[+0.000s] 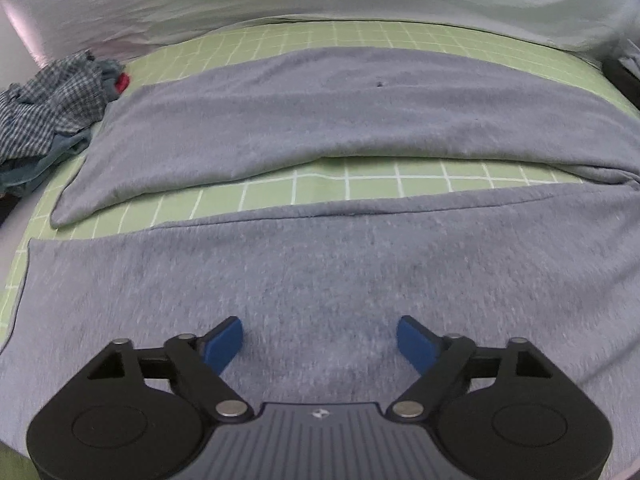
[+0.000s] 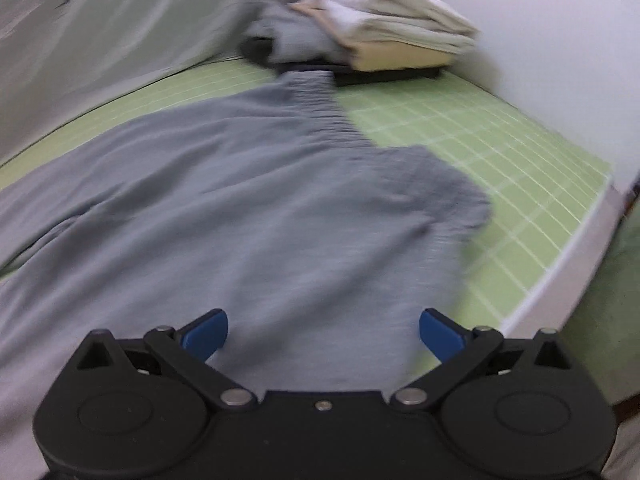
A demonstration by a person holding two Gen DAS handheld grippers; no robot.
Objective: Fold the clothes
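Both tongs, left tongs (image 1: 319, 340) and right tongs (image 2: 323, 334), stand wide apart and empty above the grey trousers (image 1: 320, 272), spread on the bed (image 1: 360, 184) directly beneath and ahead. Risk: pinching one fabric layer only, dragging the legs askew.

Green checked bed sheet (image 1: 360, 184) (white grid), pale wall (image 2: 520, 40).
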